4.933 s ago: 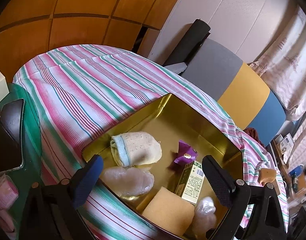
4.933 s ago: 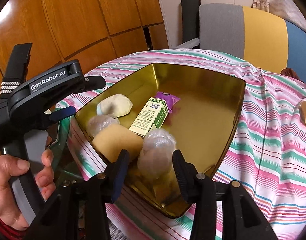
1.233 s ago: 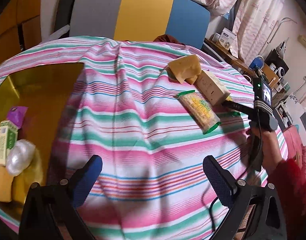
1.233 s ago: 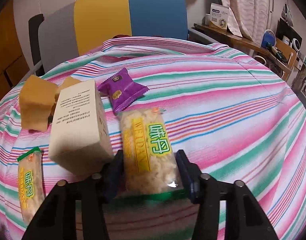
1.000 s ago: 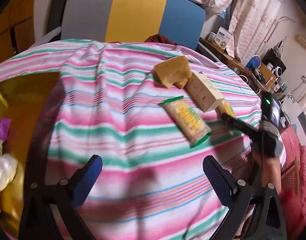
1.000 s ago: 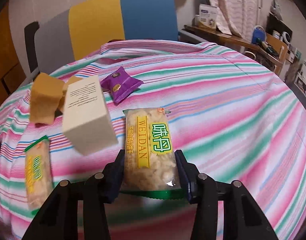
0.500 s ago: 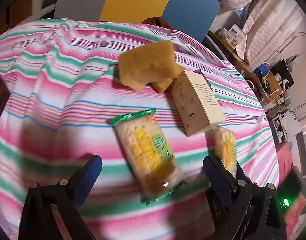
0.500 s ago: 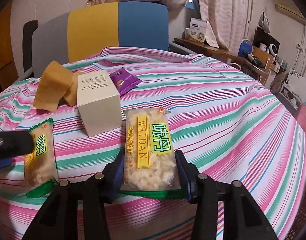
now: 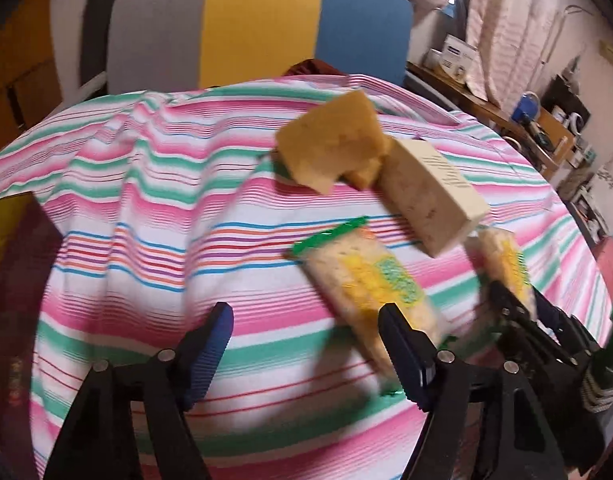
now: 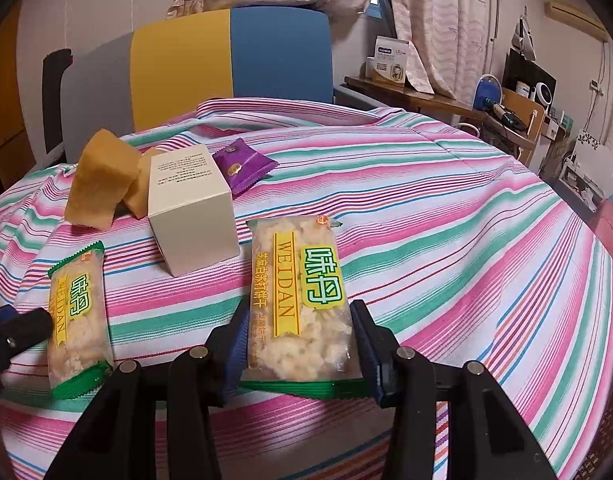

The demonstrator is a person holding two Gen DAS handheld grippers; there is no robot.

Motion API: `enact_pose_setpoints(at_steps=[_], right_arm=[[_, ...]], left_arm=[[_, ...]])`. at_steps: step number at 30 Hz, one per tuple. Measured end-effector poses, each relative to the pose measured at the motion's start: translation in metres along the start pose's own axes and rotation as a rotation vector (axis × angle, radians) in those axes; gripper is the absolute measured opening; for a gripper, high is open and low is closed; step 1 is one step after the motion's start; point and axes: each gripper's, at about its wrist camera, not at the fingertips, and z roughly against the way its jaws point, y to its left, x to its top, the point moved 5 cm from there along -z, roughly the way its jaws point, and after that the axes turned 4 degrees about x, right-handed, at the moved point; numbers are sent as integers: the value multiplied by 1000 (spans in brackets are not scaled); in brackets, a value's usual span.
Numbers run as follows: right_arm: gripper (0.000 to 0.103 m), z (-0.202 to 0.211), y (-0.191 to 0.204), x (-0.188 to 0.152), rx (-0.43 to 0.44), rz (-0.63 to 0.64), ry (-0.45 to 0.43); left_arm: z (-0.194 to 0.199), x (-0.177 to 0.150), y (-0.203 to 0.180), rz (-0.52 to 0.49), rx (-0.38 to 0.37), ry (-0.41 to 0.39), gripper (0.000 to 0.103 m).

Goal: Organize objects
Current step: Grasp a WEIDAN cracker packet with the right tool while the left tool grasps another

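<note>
WEIDAN cracker packet (image 10: 300,300) pinched at its lower end between the fingers of the right gripper (image 10: 298,354), over the striped tablecloth (image 10: 446,220). Second cracker packet (image 10: 77,320) flat on the cloth to its left, beside the spread, empty fingers of the left gripper (image 9: 306,354). Behind them a cream box (image 10: 192,208), yellow sponges (image 10: 98,178) and a purple sachet (image 10: 242,168), close together

Striped cloth (image 10: 446,216) over worktop; grey-yellow-blue chair back (image 10: 226,68) at far edge; patterned curtains (image 10: 426,12), cluttered wooden side shelf (image 10: 426,98) right.
</note>
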Motion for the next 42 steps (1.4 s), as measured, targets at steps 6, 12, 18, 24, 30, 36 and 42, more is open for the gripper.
enact_pose_setpoints(at_steps=[6, 12, 18, 24, 30, 36, 42], right_arm=[[49, 2, 1, 1, -11, 5, -12], [49, 1, 0, 1, -19, -1, -15], [49, 3, -1, 1, -13, -8, -26], [49, 4, 1, 1, -7, 3, -31], [49, 5, 4, 1, 4, 13, -33], [49, 4, 5, 0, 11, 13, -32], [49, 10, 8, 1, 30, 26, -59]], left_arm=[[4, 7, -9, 81, -81, 5, 95], [-16, 17, -45, 26, -3, 68, 93], [-9, 0, -42, -135, 31, 24, 67], [2, -4, -3, -93, 56, -23, 82], [-12, 1, -17, -177, 39, -25, 84], [-12, -5, -16, -244, 17, -77, 71], [-7, -8, -7, -232, -13, -87, 64]])
